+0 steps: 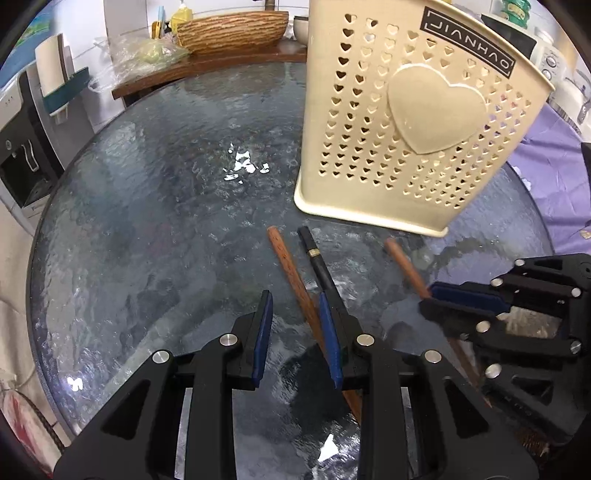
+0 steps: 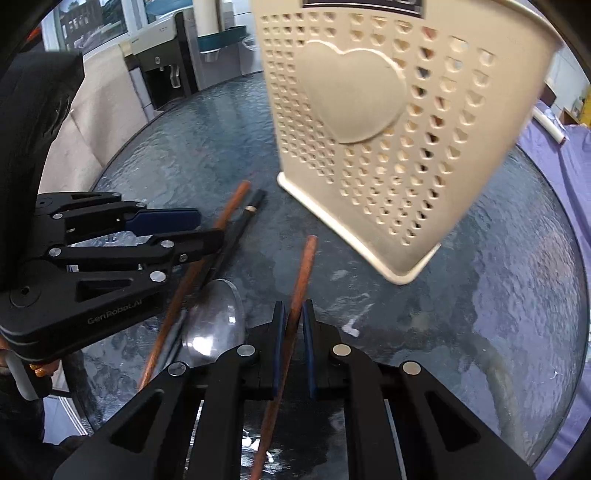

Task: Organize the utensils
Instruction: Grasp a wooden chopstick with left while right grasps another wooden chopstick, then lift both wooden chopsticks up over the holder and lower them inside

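A cream perforated utensil holder (image 1: 406, 122) (image 2: 369, 129) with a raised heart stands on the round glass table (image 1: 166, 221). My right gripper (image 2: 294, 314) (image 1: 426, 300) is shut on a brown chopstick (image 2: 304, 266) (image 1: 404, 264), whose end points toward the holder's base. A second brown chopstick (image 1: 291, 273) (image 2: 231, 206) and a black chopstick (image 1: 317, 258) (image 2: 249, 212) lie side by side on the glass. My left gripper (image 1: 294, 299) (image 2: 210, 227) hovers over them, open, with nothing pressed between its pads. A clear plastic spoon (image 2: 218, 321) lies beside the right gripper.
A woven basket (image 1: 232, 31) and plastic bags sit on a wooden shelf behind the table. A water dispenser (image 1: 22, 147) stands at the left. Purple cloth (image 1: 546, 177) covers the area right of the table. The table rim curves close on the left.
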The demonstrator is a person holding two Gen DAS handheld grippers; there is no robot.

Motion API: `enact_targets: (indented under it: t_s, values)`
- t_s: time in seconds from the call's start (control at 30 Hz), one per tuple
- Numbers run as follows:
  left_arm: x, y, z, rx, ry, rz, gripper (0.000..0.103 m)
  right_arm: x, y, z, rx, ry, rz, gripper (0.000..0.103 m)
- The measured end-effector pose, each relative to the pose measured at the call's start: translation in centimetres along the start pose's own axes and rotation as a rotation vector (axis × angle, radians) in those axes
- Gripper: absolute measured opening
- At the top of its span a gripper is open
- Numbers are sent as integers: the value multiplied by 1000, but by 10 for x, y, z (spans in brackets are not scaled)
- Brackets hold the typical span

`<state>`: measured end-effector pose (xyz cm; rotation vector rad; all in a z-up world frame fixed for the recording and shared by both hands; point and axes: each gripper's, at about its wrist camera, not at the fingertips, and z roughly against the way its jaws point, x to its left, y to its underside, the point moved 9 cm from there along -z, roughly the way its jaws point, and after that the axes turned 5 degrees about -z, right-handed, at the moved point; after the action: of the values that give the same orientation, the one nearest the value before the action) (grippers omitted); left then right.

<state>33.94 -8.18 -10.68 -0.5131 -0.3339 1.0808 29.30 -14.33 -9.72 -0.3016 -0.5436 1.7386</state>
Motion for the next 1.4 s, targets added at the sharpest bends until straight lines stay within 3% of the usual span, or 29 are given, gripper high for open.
enact_targets:
  t_s: [0.3, 0.43, 0.83, 1.0, 1.4]
  values:
    - [-7, -4, -3, 2, -1, -26, 27, -5, -8, -5, -3, 5, -49, 10]
    - [-4, -8, -6, 4, -4, -32, 19, -4, -13, -8, 5, -6, -89, 10]
    - [-1, -14, -10, -2, 12, -18, 12, 6, -21, -14, 3, 8, -120, 8]
    - [4, -14, -10, -14, 25, 19, 9, 4, -20, -13, -14, -24, -134, 7]
    - [13, -31, 38, -143, 22, 46, 7, -2, -27, 47, -201, -135, -122, 7]
